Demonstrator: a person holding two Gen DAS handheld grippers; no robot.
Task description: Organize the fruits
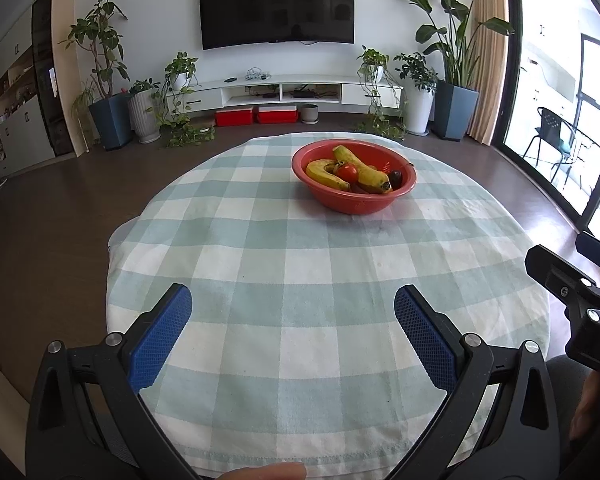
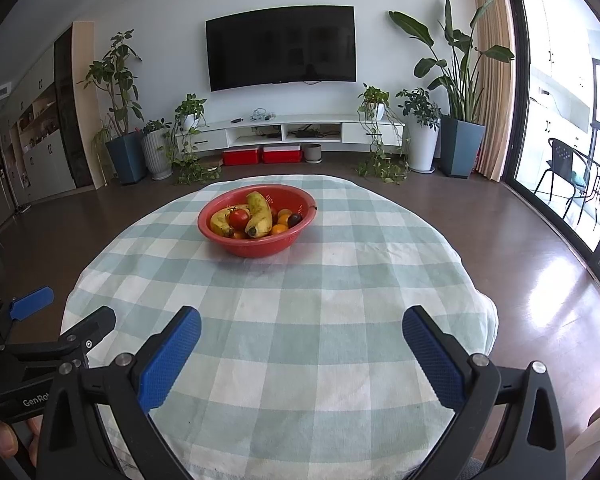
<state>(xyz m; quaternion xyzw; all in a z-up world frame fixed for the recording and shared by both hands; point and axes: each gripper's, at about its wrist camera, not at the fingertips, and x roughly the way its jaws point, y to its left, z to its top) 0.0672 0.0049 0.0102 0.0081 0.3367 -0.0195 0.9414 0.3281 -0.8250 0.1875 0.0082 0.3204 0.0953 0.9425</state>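
Note:
A red bowl (image 1: 364, 204) stands on the far half of a round table with a green-and-white checked cloth (image 1: 300, 280). It holds two bananas (image 1: 366, 172), a tomato (image 1: 347, 173) and a dark fruit (image 1: 396, 178). In the right wrist view the bowl (image 2: 260, 246) also shows small oranges (image 2: 278, 229). My left gripper (image 1: 293, 300) is open and empty over the near part of the cloth. My right gripper (image 2: 301, 322) is open and empty, also well short of the bowl. The right gripper's body (image 1: 580, 300) shows at the left wrist view's right edge.
The table's near edge is just below both grippers. Behind the table are dark wood floor, a TV (image 1: 276, 6) over a white cabinet (image 1: 284, 92), red boxes (image 1: 256, 115) and potted plants. A glass balcony door (image 2: 560, 100) is on the right.

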